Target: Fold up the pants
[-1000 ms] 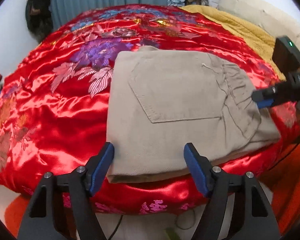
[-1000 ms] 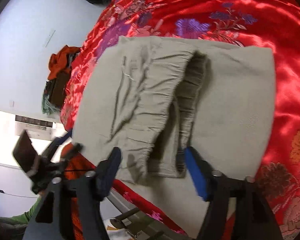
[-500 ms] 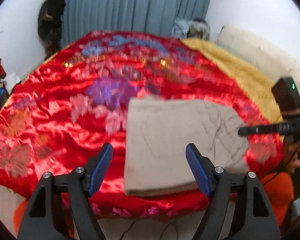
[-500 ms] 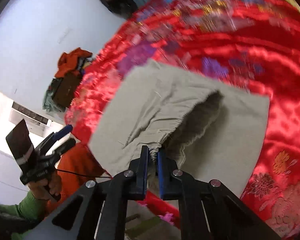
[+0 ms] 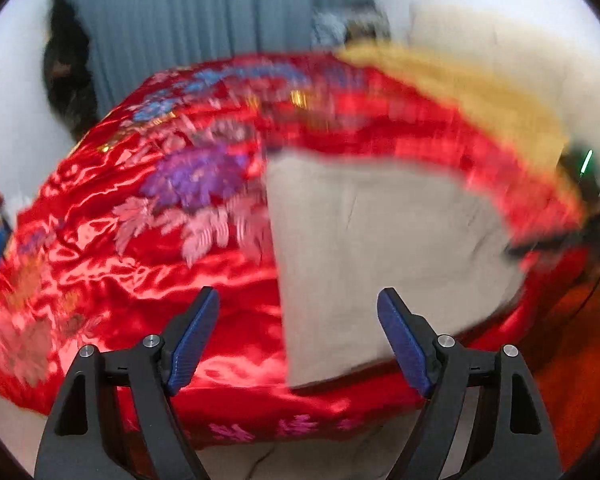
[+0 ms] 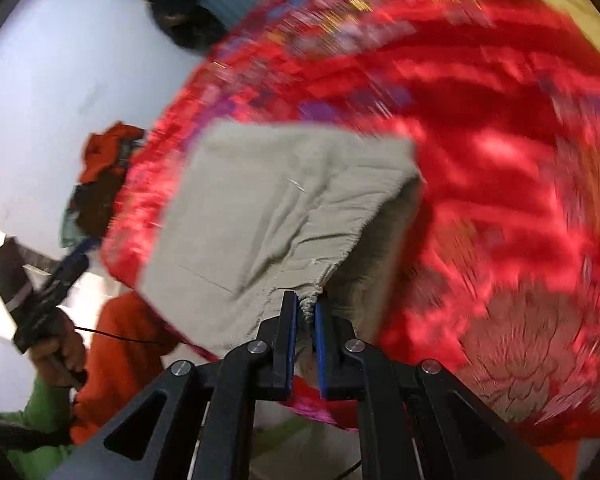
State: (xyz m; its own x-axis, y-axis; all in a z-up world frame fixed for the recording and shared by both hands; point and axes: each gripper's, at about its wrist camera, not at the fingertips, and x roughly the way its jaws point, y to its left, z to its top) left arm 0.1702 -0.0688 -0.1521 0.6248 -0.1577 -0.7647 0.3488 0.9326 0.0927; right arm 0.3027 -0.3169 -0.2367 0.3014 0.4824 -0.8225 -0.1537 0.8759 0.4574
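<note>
The beige corduroy-like pants, already folded into a squarish bundle, lie on the red floral satin bedspread near the bed's front edge. The right claw is pressed together, pinching the gathered elastic waistband at the near corner of the bundle; the cloth bunches into a small knot between the blue pads and the top layer peels up from it, leaving a dark gap underneath along the bundle's right side. The left claw is spread wide and holds nothing; its jaws have just been opening further, and the near edge of the pants shows between them without either pad touching it. From the right wrist view the left claw appears again at the far left, gripped by a hand with a green sleeve.

The fabric looks soft and limp but fairly thick, so it should be light to lift yet will sag and drape away from any single pinch point. Layers will slide apart if only the top one is taken. The satin beneath looks slick, so the whole bundle will probably skate rather than stay put when pulled sideways. The gathered waistband is the firmest, thickest place to grip, as the right claw does. A second hold at the opposite corner of the same edge would likely keep the fold square and stop the lower layers spilling out
</note>
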